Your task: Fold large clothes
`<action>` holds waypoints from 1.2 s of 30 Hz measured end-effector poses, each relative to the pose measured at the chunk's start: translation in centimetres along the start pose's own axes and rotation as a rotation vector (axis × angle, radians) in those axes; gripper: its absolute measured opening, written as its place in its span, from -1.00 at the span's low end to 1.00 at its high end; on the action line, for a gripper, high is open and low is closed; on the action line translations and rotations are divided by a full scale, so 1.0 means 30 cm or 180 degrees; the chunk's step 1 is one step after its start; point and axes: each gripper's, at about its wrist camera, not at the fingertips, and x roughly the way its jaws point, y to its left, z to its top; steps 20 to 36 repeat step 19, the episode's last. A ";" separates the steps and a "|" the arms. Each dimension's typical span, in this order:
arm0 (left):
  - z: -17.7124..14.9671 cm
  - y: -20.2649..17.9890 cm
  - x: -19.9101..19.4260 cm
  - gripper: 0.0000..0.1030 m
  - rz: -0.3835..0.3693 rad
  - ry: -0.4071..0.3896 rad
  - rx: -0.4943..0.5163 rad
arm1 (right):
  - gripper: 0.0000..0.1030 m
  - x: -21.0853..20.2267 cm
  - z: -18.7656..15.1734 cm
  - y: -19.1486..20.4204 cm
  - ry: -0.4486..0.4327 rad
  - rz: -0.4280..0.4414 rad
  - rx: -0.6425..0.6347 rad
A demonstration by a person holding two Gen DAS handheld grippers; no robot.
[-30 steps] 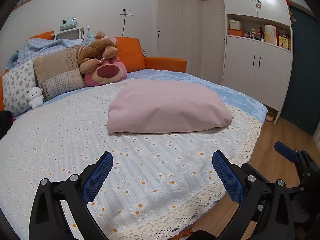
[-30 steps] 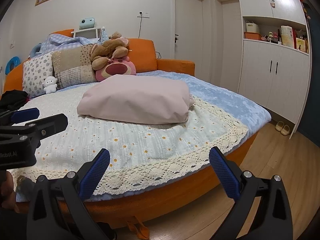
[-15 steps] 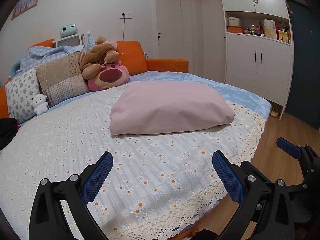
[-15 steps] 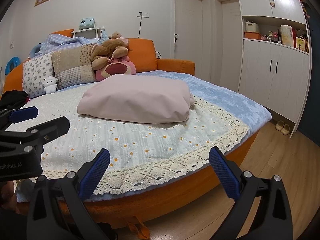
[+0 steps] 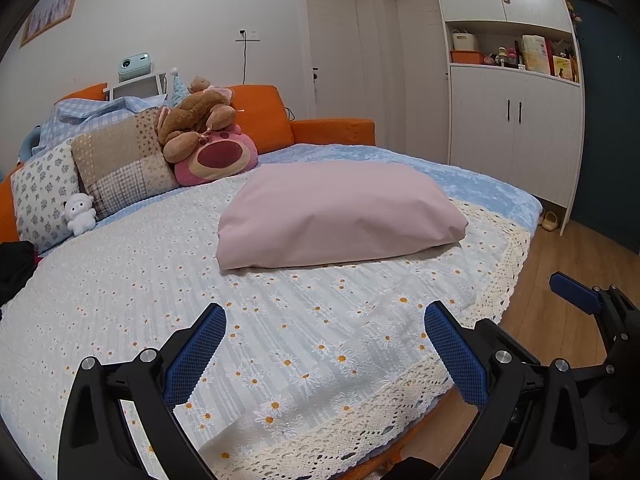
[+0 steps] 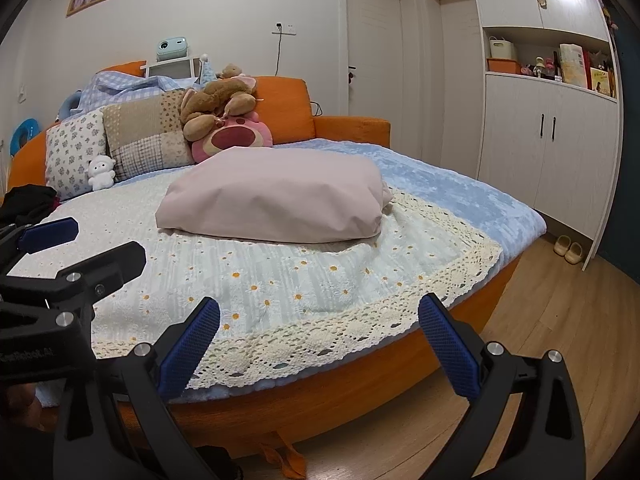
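A large pale-blue daisy-print cloth (image 5: 140, 280) with a cream lace edge (image 6: 320, 328) lies spread over the round bed. A pink pillow (image 5: 340, 212) rests on it. My left gripper (image 5: 324, 320) hovers open over the cloth's near part, holding nothing. My right gripper (image 6: 320, 308) is open and empty too, held off the bed's edge above the lace border and the floor. The right gripper's blue pad (image 5: 576, 296) shows at the right of the left wrist view. In the right wrist view, the left gripper (image 6: 52, 236) is at the left.
Patchwork cushions (image 5: 120, 160), a pink plush (image 5: 216, 156) and a small white toy (image 5: 80, 214) line the orange headboard. Dark clothing (image 5: 16, 264) lies at the bed's left edge. White cabinets (image 6: 548, 148), slippers (image 6: 568, 248) and wooden floor (image 6: 540, 320) are to the right.
Both views have tilted up a little, showing more of the wall. Both grippers stay open, and nothing on the bed has moved.
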 end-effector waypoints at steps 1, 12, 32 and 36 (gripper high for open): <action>-0.001 0.000 0.000 0.96 -0.0015 0.0000 -0.0007 | 0.91 -0.001 -0.001 0.001 -0.0001 -0.0010 0.0004; -0.005 -0.008 0.006 0.96 -0.0034 0.0005 -0.0019 | 0.91 0.002 -0.005 0.014 0.0019 -0.0019 -0.0005; -0.002 -0.004 0.017 0.96 -0.0011 0.0053 -0.0061 | 0.91 0.006 -0.005 0.015 0.0023 0.0000 -0.0002; -0.002 -0.004 0.017 0.96 -0.0011 0.0053 -0.0061 | 0.91 0.006 -0.005 0.015 0.0023 0.0000 -0.0002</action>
